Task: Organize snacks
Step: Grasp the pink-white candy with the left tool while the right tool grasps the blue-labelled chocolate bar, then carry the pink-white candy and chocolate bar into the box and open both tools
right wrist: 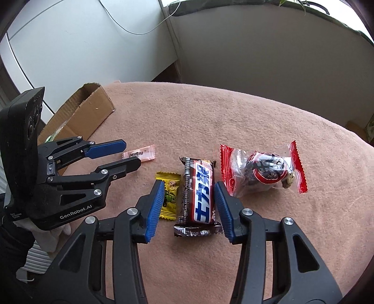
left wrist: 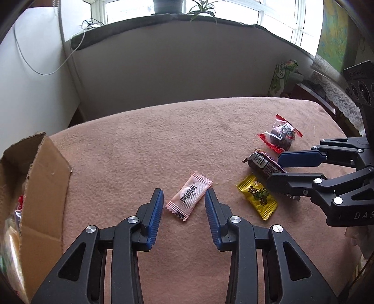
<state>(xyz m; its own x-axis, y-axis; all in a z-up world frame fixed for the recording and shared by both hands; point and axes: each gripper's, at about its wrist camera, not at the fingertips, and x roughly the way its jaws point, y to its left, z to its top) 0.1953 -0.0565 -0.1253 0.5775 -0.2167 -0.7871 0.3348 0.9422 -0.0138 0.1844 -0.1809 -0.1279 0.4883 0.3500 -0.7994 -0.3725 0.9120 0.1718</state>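
Several wrapped snacks lie on a pink blanket (left wrist: pixel 152 145). My left gripper (left wrist: pixel 184 195) is open, its jaws either side of a pink candy (left wrist: pixel 189 198); both also show in the right wrist view, gripper (right wrist: pixel 131 153), candy (right wrist: pixel 140 153). My right gripper (right wrist: pixel 189 188) is open around a brown chocolate bar (right wrist: pixel 198 196); in the left wrist view the gripper (left wrist: pixel 275 167) straddles the bar (left wrist: pixel 261 162). A yellow candy (right wrist: pixel 169 194) (left wrist: pixel 257 196) lies between them. A red-edged clear packet (right wrist: pixel 261 170) (left wrist: pixel 280 134) lies to the right.
An open cardboard box (left wrist: pixel 44 177) (right wrist: pixel 84 110) with snacks inside stands at the left edge of the blanket. A wall and window sill with plants (left wrist: pixel 201 11) are behind. A green box (left wrist: pixel 280 77) stands at the far right.
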